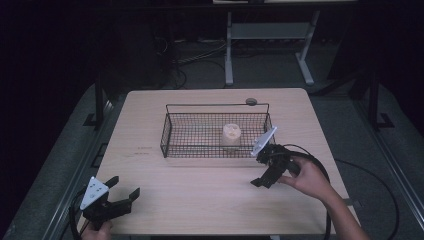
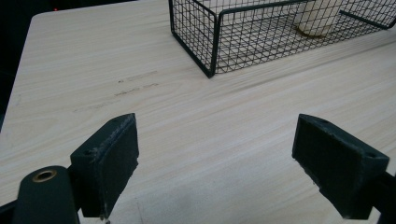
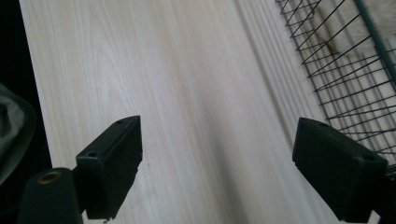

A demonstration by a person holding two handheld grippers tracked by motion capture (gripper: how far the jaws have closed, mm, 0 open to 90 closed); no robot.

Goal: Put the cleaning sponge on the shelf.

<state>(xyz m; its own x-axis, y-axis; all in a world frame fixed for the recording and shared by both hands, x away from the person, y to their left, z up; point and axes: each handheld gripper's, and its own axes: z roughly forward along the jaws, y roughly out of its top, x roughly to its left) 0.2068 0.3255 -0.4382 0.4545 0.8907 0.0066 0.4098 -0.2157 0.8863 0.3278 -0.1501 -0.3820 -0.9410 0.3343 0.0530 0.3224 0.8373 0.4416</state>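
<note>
A black wire basket [image 1: 172, 131] stands on the middle of the light wooden table [image 1: 210, 195], and a cream-coloured cup-like object [image 1: 231, 135] stands upright inside it toward the right. My left gripper [image 1: 123, 188] rests at the table's front left corner, open and holding nothing. In the left gripper view the basket [image 2: 215, 42] and the cream object [image 2: 317, 18] lie ahead to the upper right. My right gripper [image 1: 264, 178] hovers just in front of the basket's right end, open and holding nothing. The right gripper view looks down on bare wood with the basket's mesh [image 3: 345, 79] at its right.
A small round dark knob [image 1: 251, 101] sits on the table behind the basket. A metal table frame [image 1: 270, 40] and cables lie on the dark floor beyond. Black cables trail from both grippers off the front edge.
</note>
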